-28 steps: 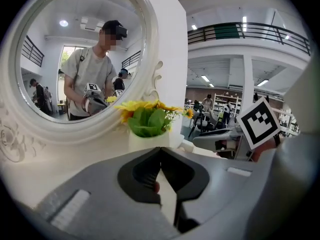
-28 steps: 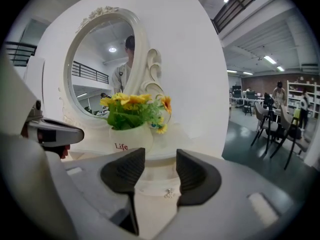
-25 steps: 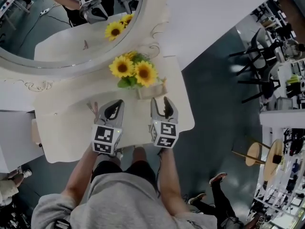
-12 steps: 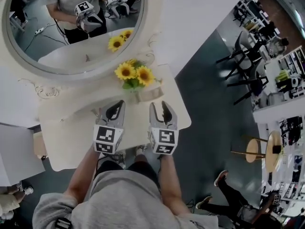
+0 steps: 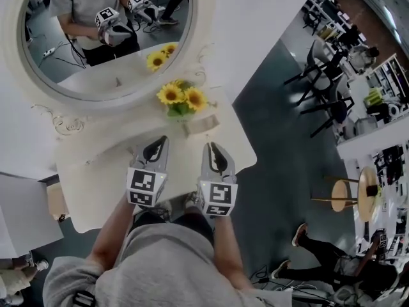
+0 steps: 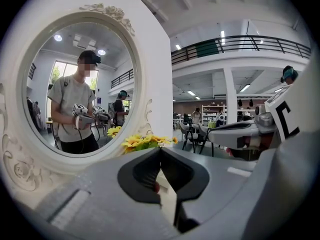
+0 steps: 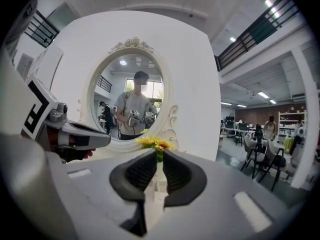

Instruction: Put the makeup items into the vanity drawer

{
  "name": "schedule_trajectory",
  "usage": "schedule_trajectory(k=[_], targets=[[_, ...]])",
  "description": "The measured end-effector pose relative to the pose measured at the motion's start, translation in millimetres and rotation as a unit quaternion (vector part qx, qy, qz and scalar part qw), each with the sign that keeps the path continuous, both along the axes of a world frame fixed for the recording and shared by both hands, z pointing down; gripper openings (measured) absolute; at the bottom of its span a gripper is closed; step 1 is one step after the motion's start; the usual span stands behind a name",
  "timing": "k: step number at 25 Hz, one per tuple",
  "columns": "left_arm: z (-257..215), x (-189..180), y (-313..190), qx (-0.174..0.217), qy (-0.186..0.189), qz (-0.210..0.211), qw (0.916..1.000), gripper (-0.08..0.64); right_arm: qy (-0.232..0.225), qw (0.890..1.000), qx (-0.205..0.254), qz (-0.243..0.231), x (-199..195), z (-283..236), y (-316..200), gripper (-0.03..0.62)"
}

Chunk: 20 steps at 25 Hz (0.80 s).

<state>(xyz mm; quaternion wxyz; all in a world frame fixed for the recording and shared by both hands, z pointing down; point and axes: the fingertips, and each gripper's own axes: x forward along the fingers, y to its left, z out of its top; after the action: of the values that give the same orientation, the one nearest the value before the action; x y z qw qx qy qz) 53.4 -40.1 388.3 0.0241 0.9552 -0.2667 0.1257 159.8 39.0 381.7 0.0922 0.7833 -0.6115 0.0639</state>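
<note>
Left gripper: my jaws are pressed together at the tips, and I can make out nothing pinched there. It sits at the lower middle of the head view.
Right gripper: my jaws have just been closing. A narrow slit is left between them, with nothing in it. It is just right of the left gripper in the head view.
Writing: no words I can read. Each gripper's cube carries black-and-white square markers: left cube, right cube.
Count: two grippers, two cubes.
Vanity top: one, cream with a curved edge, in the centre of the head view under both grippers.
Makeup items and drawer: I cannot pick them out in any view.
Sunflowers: two large yellow blooms facing up, with green leaves, in one pale vase at the back of the top, above centre.
Mirror: one, round, with a white carved frame, at the upper left. It reflects me holding both grippers, and the flowers.
Chairs: dark, on the grey floor at the upper right.
</note>
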Motion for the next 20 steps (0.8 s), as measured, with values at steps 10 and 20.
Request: schedule_trajectory(k=[10, 20], targets=[[-0.1, -6.5, 3.7, 0.0, -0.002, 0.001, 1.0, 0.011, 0.0, 1.0, 0.005, -0.006, -9.9, -1.2, 4.8, 0.006], [3.5, -35.6, -10.1, -0.003, -0.006, -0.041, 0.9991, 0.011, -0.004, 0.999, 0.006, -0.05, -31.7, -2.1, -22.1, 0.006]])
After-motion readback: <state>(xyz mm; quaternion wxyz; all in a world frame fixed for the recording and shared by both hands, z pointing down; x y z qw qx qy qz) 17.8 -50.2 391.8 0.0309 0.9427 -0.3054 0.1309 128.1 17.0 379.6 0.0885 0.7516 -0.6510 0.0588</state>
